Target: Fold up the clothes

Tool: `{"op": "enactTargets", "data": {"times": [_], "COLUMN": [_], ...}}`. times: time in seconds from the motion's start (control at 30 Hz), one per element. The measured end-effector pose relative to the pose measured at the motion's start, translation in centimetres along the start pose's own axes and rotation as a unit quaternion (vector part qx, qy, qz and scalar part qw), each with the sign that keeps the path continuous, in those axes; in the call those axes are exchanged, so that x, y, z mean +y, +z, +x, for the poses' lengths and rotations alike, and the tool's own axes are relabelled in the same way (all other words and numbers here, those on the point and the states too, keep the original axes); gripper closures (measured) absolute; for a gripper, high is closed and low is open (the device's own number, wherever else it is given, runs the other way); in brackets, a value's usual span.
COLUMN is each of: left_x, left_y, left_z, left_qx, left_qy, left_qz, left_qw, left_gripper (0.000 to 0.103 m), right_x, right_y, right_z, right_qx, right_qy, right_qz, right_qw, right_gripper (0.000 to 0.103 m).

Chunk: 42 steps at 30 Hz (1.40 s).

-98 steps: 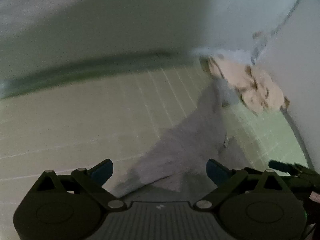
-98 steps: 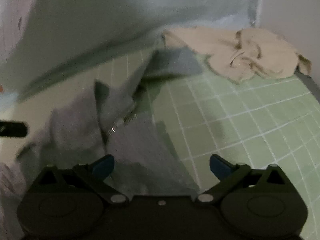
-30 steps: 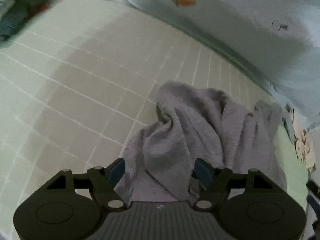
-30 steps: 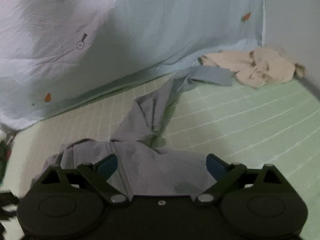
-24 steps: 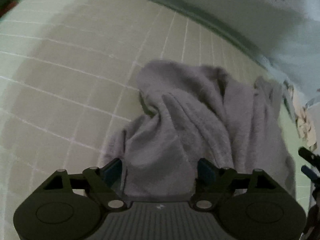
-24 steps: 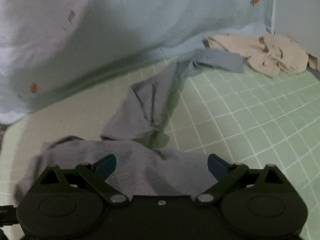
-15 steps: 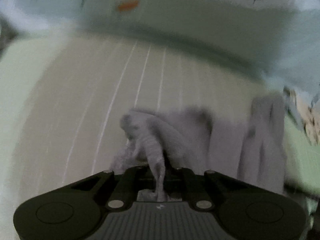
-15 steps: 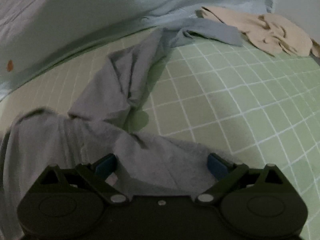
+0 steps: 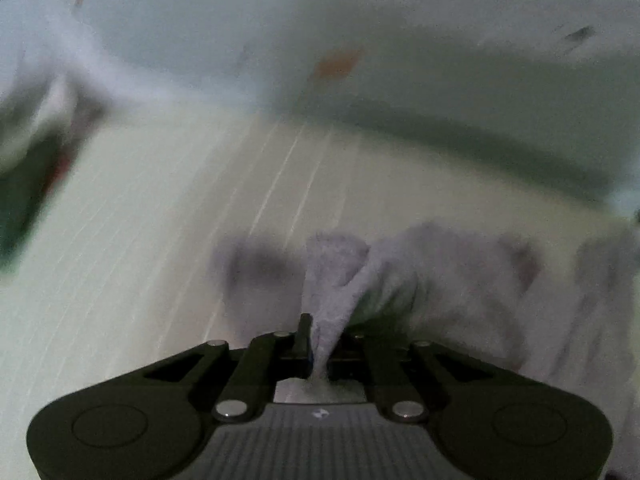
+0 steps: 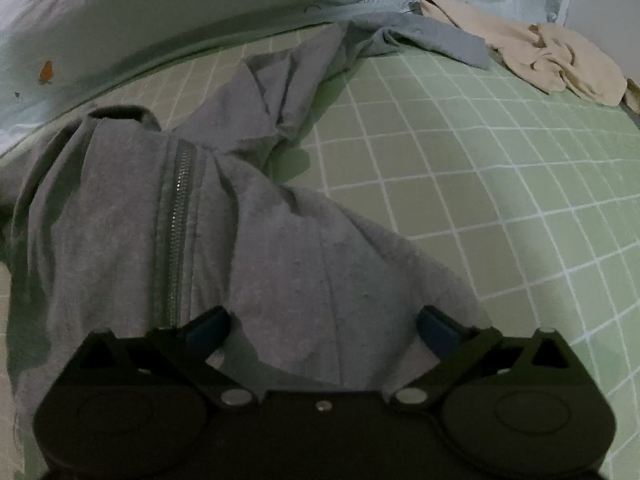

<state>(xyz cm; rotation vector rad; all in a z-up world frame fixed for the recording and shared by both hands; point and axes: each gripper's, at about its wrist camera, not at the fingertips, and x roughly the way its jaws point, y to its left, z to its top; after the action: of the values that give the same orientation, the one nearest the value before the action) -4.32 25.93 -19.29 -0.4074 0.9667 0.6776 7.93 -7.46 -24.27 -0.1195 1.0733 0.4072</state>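
A grey zip jacket (image 10: pixel 280 240) lies crumpled on a green checked sheet (image 10: pixel 500 208), with its zipper (image 10: pixel 176 240) facing up. My right gripper (image 10: pixel 322 328) hovers low over the jacket's near part, open, with cloth under the gap and its blue pads (image 10: pixel 208 326) clear of it. In the blurred left wrist view, my left gripper (image 9: pixel 320 344) pinches a raised fold of the same grey jacket (image 9: pixel 440 280). Its jaws are nearly together and easing open, with the fold still squeezed between them.
A blue-grey garment (image 10: pixel 432 36) and a beige garment (image 10: pixel 560 60) lie at the far right of the sheet. A pale blue quilt (image 10: pixel 160 8) with small orange prints rises along the back. Dark blurred items (image 9: pixel 24 184) sit at the far left.
My left gripper has closed on a fold of the grey jacket and swung sideways with it, blurring its view. The right gripper has sunk closer to the jacket and stays open.
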Motion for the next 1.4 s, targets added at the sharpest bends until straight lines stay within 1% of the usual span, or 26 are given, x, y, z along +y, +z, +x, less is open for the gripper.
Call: {"op": "enactTargets", "data": {"times": [0.03, 0.07, 0.1, 0.13, 0.2, 0.27, 0.33, 0.4, 0.43, 0.5, 0.53, 0.6, 0.67, 0.73, 0.8, 0.9, 0.93, 1.03, 1.07, 1.1, 1.13, 1.2, 1.23, 1.27, 1.3, 1.4], "left_x": [0.3, 0.6, 0.0, -0.7, -2.2, -3.9, -5.9, -8.3, -9.6, -12.1, -13.4, -15.9, -18.3, -19.4, -20.4, -21.8, -22.3, -23.2, -23.1, -23.0, -22.8, -22.3, -21.9, -21.8, -21.7, -20.7], "left_y": [-0.7, -1.4, -1.5, -1.4, -1.3, -0.7, 0.1, 0.8, 1.1, 1.5, 1.6, 1.7, 1.5, 1.9, 2.3, 2.7, 2.7, 2.6, 2.4, 2.3, 2.3, 2.5, 2.5, 2.5, 2.4, 2.5], "left_z": [-0.4, -0.8, -1.5, -2.3, -3.8, -4.8, -5.3, -4.8, -4.4, -3.2, -2.5, -1.2, -0.5, 0.2, 0.6, 1.5, 2.2, 4.0, 4.4, 4.7, 4.9, 4.7, 4.3, 3.9, 3.5, 1.4], "left_qx": [0.006, 0.013, 0.003, -0.010, -0.035, -0.062, -0.085, -0.090, -0.088, -0.078, -0.071, -0.058, -0.066, -0.071, -0.071, -0.067, -0.059, -0.035, -0.029, -0.024, -0.017, -0.009, -0.008, -0.012, -0.017, -0.034], "left_qy": [0.001, 0.001, 0.005, 0.008, 0.015, 0.001, -0.017, -0.035, -0.044, -0.060, -0.069, -0.069, -0.057, -0.063, -0.068, -0.064, -0.061, -0.051, -0.048, -0.047, -0.047, -0.054, -0.059, -0.059, -0.058, -0.067], "left_qz": [-0.003, -0.005, 0.004, 0.015, 0.038, 0.057, 0.082, 0.106, 0.118, 0.151, 0.176, 0.230, 0.278, 0.303, 0.316, 0.337, 0.346, 0.373, 0.376, 0.374, 0.368, 0.349, 0.341, 0.336, 0.332, 0.304], "left_qw": [1.0000, 0.9999, 1.0000, 0.9998, 0.9986, 0.9964, 0.9929, 0.9897, 0.9881, 0.9835, 0.9794, 0.9689, 0.9567, 0.9482, 0.9437, 0.9369, 0.9342, 0.9260, 0.9251, 0.9258, 0.9285, 0.9354, 0.9383, 0.9399, 0.9414, 0.9497], "left_gripper": [0.081, 0.077, 0.066, 0.058, 0.020, 0.007, 0.004, 0.003, 0.003, 0.003, 0.003, 0.003, 0.003, 0.003, 0.003, 0.003, 0.003, 0.009, 0.015, 0.024, 0.028, 0.051, 0.057, 0.067, 0.074, 0.080], "right_x": [-0.1, -0.2, -0.4, -0.7, -1.6, -2.5, -3.2, -3.9, -4.3, -5.2, -5.7, -6.5, -7.0, -7.7, -8.2, -8.9, -9.1, -9.6, -9.7, -9.8, -9.8, -9.8, -9.7, -9.6, -9.5, -9.3], "right_y": [0.1, 0.4, 0.7, 1.0, 2.0, 3.2, 4.6, 6.0, 6.7, 7.2, 7.5, 8.0, 8.3, 8.5, 8.5, 8.3, 8.2, 7.9, 7.8, 7.6, 7.6, 7.4, 7.3, 7.2, 7.1, 6.9], "right_z": [0.0, 0.0, -0.1, -0.2, -0.6, -1.1, -1.2, -0.9, -0.7, -0.4, -0.3, -0.1, 0.2, 0.5, 0.9, 1.8, 2.1, 2.4, 2.5, 2.6, 2.6, 2.7, 2.6, 2.5, 2.4, 1.7], "right_qx": [0.003, 0.008, 0.012, 0.013, 0.008, 0.001, 0.005, 0.022, 0.029, 0.026, 0.024, 0.022, 0.025, 0.028, 0.032, 0.042, 0.047, 0.054, 0.056, 0.057, 0.059, 0.061, 0.062, 0.063, 0.063, 0.061], "right_qy": [0.003, 0.008, 0.013, 0.019, 0.030, 0.026, 0.006, -0.020, -0.031, -0.036, -0.039, -0.045, -0.043, -0.039, -0.039, -0.039, -0.038, -0.037, -0.036, -0.036, -0.036, -0.036, -0.037, -0.037, -0.038, -0.037], "right_qz": [0.001, 0.006, 0.013, 0.022, 0.045, 0.066, 0.072, 0.066, 0.063, 0.063, 0.062, 0.062, 0.070, 0.078, 0.089, 0.106, 0.111, 0.119, 0.121, 0.122, 0.122, 0.123, 0.124, 0.124, 0.123, 0.117], "right_qw": [1.000, 1.000, 1.000, 0.999, 0.999, 0.998, 0.997, 0.997, 0.997, 0.997, 0.997, 0.997, 0.996, 0.996, 0.995, 0.993, 0.992, 0.991, 0.990, 0.990, 0.990, 0.990, 0.990, 0.990, 0.990, 0.991], "right_gripper": [0.000, 0.000, 0.000, 0.000, 0.000, 0.000, 0.000, 0.000, 0.000, 0.000, 0.000, 0.000, 0.000, 0.000, 0.000, 0.000, 0.000, 0.000, 0.000, 0.000, 0.000, 0.000, 0.000, 0.000, 0.000, 0.000]}}
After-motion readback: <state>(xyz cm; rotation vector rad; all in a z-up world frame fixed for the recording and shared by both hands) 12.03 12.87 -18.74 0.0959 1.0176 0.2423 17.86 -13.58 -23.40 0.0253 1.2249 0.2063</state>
